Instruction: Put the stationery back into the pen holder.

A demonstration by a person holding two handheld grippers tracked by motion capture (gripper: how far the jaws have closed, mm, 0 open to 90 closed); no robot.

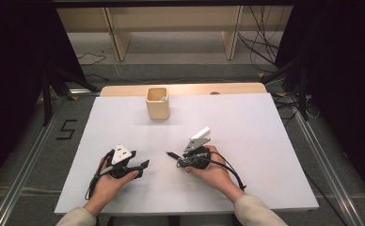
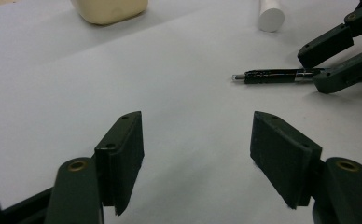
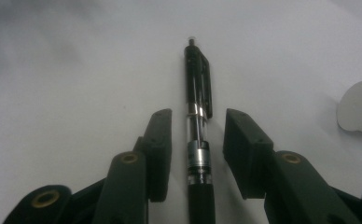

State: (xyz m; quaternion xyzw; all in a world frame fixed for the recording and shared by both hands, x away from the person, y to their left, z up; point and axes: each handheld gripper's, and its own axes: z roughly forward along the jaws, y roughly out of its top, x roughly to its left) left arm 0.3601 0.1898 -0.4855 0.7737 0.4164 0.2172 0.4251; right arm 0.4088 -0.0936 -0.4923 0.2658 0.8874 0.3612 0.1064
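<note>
Clearly the right gripper (image 3: 195,140) is lined up for a lengthwise pick: at lower centre of the right gripper view its jaws flank the black pen (image 3: 198,116) on both sides, narrow gaps showing, not yet pressing. The pen lies flat on the white desk (image 1: 265,141), just right of centre in the high view. At lower left there, the left gripper (image 1: 142,168) rests with jaws spread on nothing (probably waiting). A cream cup (image 1: 157,102) stands toward the upper middle, perhaps the pen's destination.
</note>
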